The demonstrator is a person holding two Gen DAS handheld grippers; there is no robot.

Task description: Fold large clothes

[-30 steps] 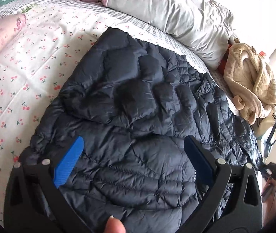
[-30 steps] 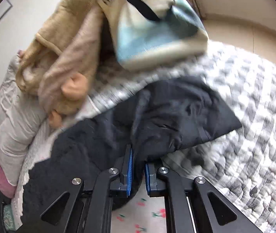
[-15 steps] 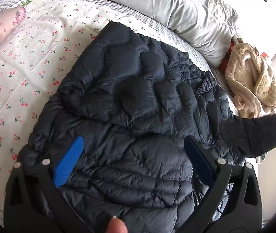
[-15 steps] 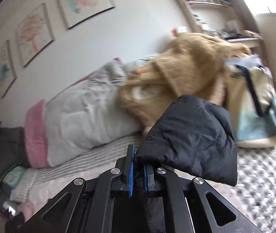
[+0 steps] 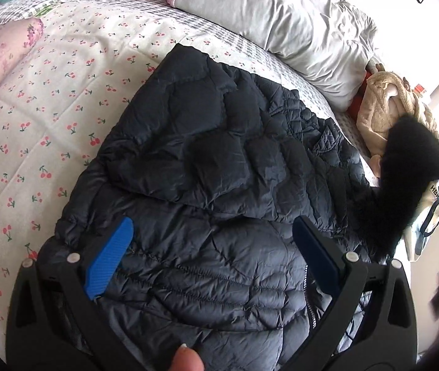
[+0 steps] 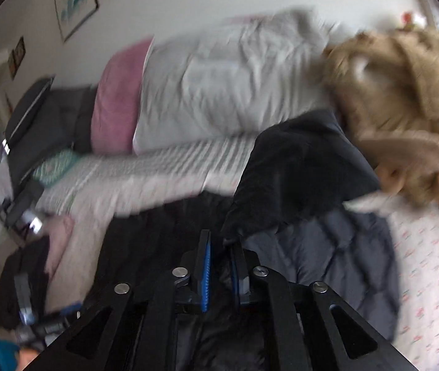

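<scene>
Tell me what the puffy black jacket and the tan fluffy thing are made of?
The jacket looks like thin, slightly shiny nylon-type shell over padding: stitched puffy sections, crinkly sheen. The tan robe seems soft fleece or plush: matte, fuzzy, nubbly surface.

jacket point(image 5: 219, 160) navy quilted | bedspread point(image 5: 34, 123) white, red cherries | robe point(image 5: 389, 108) probably beige

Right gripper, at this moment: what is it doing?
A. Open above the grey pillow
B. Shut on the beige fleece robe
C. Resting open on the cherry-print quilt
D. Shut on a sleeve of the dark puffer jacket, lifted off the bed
D: the right gripper has its blue pads pinched on the sleeve of the dark puffer jacket, which is raised above the bed.
</scene>
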